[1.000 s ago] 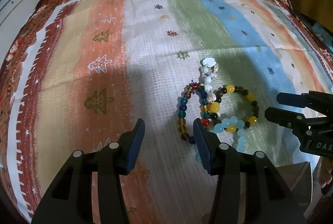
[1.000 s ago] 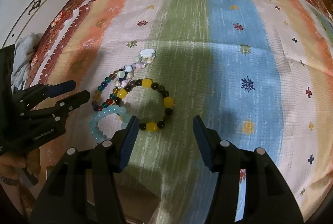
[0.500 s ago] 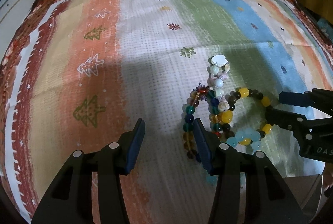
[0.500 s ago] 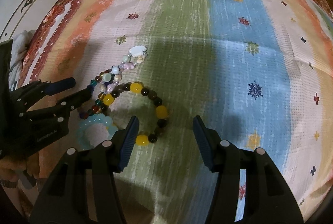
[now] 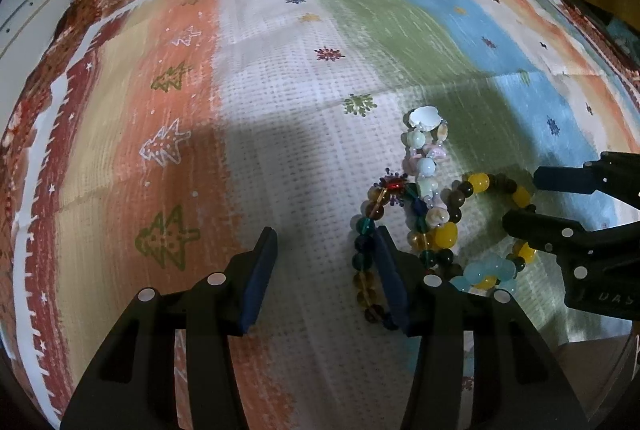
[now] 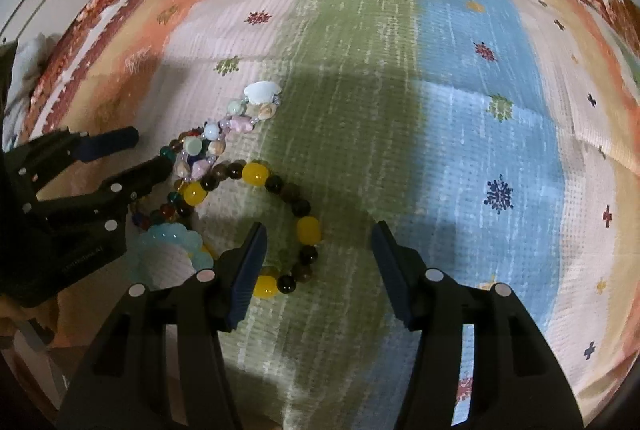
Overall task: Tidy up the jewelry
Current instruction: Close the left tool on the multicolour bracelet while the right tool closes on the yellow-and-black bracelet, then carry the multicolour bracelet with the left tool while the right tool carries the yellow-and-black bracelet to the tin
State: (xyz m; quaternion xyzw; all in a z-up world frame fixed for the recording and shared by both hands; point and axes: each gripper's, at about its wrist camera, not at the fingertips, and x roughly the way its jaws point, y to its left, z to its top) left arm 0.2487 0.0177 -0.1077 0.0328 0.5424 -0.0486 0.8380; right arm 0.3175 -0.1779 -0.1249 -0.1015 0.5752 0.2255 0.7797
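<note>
Bracelets: four beaded loops lie heaped together on the striped cloth [image 5: 280, 134], overlapping; you're over the pile with both claws.
Yellow-and-dark bracelet [image 6: 280, 214]: widest loop, lies mostly on the green stripe. Its near-right arc runs between the right claw's fingers.
Shell bracelet [image 5: 424, 150]: lies across the top of the pile, pale shells and pearly beads.
Multicolour glass bracelet [image 5: 366, 230]: left edge of the heap, partly hidden behind the left claw's right finger.
Aqua bracelet [image 6: 172, 250]: small, tight loop at the near side, next to the yellow one.
Left claw [image 5: 326, 278]: about half open, holds nothing; only bare cloth shows between the fingers.
Right claw [image 6: 318, 270]: about half open, holds nothing, pads not pressing the beads.
Handling: light, limp strings of hard round beads. Likely slick, so beads can roll out of a pinch. Shells look the most fragile; go easy there.
Where to grip: take a free outer arc across the string, away from the crossings. Pull from the overlap and you probably drag the neighbours along.
Room: wide bare cloth to the left and far side, and over the blue stripe to the right. Cloth border is well clear of the pile.
Watch: claws sit close together over the pile; mind a clash.
</note>
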